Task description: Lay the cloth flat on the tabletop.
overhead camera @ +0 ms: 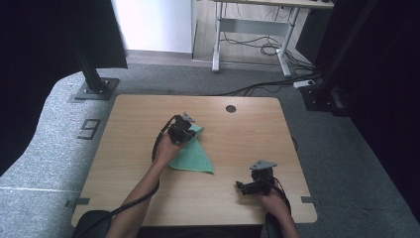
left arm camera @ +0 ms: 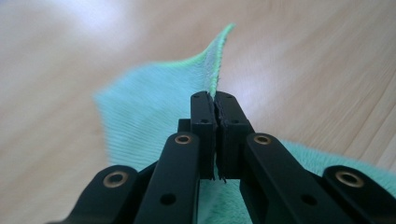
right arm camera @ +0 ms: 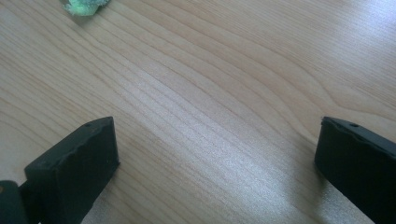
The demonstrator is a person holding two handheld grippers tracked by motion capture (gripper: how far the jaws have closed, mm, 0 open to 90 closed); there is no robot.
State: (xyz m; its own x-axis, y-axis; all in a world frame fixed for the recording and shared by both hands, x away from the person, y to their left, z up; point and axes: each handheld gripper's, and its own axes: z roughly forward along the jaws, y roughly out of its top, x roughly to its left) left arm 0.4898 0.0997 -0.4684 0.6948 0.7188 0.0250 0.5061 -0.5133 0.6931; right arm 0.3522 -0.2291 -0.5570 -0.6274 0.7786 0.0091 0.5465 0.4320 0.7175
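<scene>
A green cloth point(overhead camera: 194, 154) lies on the wooden table point(overhead camera: 133, 129), left of the middle. My left gripper point(overhead camera: 190, 130) is at the cloth's far corner, shut on its edge. In the left gripper view the two black jaws meet on a raised fold of the green cloth point(left arm camera: 140, 116), and my left gripper point(left arm camera: 215, 99) pinches the stitched hem, which rises in a ridge beyond the tips. My right gripper point(overhead camera: 239, 187) rests near the table's front right, apart from the cloth. In the right gripper view my right gripper point(right arm camera: 217, 140) stands open over bare wood, a scrap of green cloth point(right arm camera: 84, 6) far off.
A round cable hole point(overhead camera: 231, 108) sits near the table's far edge. Beyond the table stand a black frame post point(overhead camera: 91, 74) on a base plate, a desk leg point(overhead camera: 216, 39) and loose cables point(overhead camera: 262, 47) on the grey floor.
</scene>
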